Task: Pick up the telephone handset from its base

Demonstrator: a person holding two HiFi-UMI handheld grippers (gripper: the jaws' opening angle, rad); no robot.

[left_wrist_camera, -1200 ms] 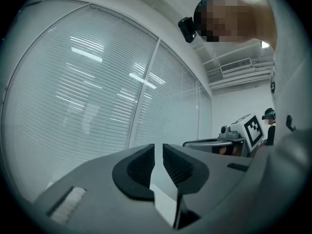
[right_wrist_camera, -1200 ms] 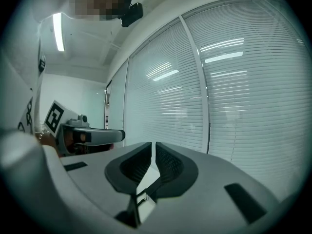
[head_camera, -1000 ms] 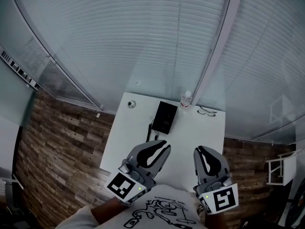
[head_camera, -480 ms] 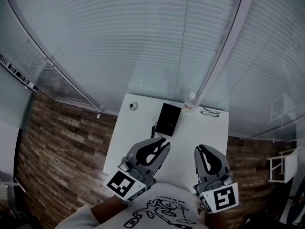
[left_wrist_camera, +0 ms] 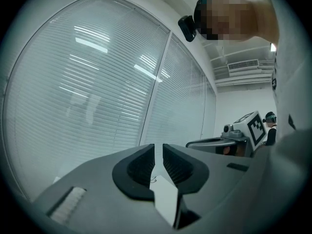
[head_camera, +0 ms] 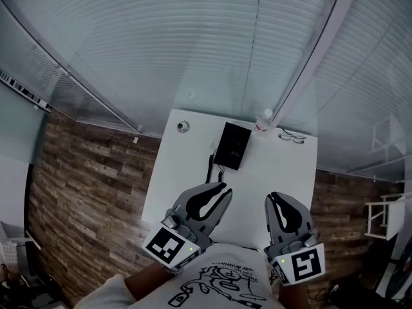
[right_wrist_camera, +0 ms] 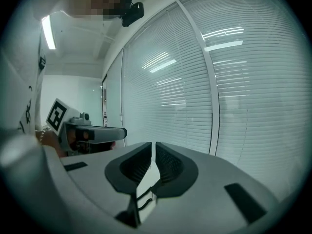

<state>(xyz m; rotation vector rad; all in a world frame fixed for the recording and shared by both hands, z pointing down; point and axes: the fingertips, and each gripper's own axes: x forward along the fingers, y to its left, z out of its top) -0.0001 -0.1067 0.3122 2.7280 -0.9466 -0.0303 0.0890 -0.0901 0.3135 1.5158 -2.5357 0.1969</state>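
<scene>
Lying on smooth white table [head_camera: 172, 184], boxy black telephone [head_camera: 232, 145]; left claw [head_camera: 221, 190], right claw [head_camera: 271, 200] pressed together, empty.

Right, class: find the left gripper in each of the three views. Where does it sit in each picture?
Head view: left gripper at the bottom, left of centre, tongs shut.
Left gripper view: left gripper fills the bottom, seen from behind.
Right gripper view: left gripper at mid-left, pointing right.
Shared landmark: the window blinds behind it.
</scene>
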